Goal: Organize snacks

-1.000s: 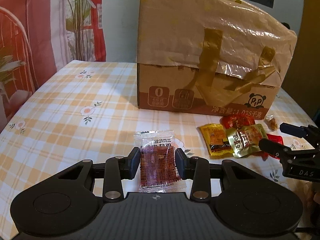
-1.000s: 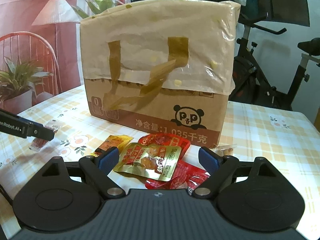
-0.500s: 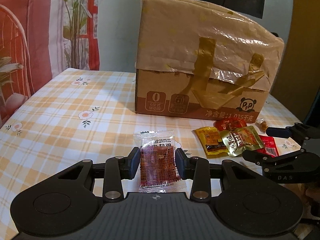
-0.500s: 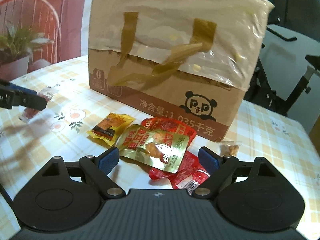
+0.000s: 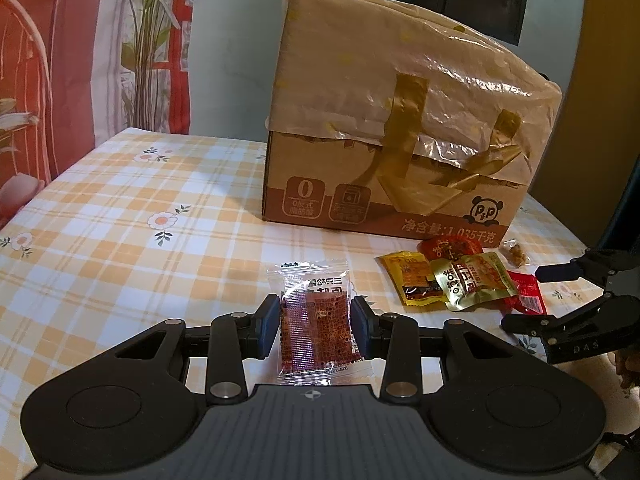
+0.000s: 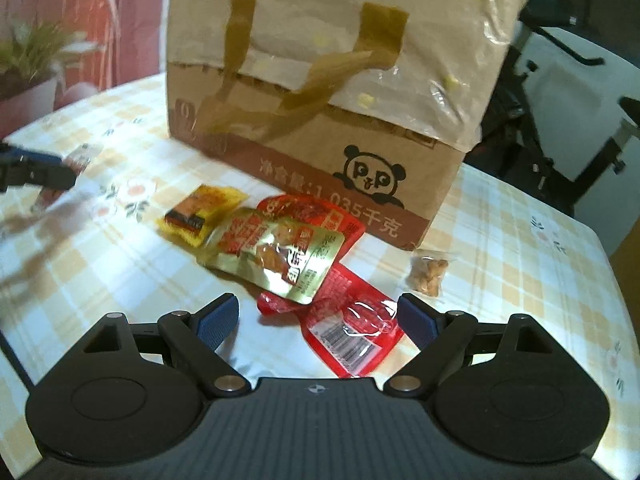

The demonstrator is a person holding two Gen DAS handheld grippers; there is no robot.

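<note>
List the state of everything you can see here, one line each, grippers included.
Left gripper: shut on the clear packet.
Clear packet: held upright between the pads.
Right gripper: open, empty, over the snack pile.
Gold pouch: sealed, lying on the red packets.
Yellow packet: sealed, flat on the table.
Red packets: sealed, partly under the gold pouch.
Nut packet: sealed, lying apart by the box corner.
Box: upright, plastic bag draped over the top.
</note>
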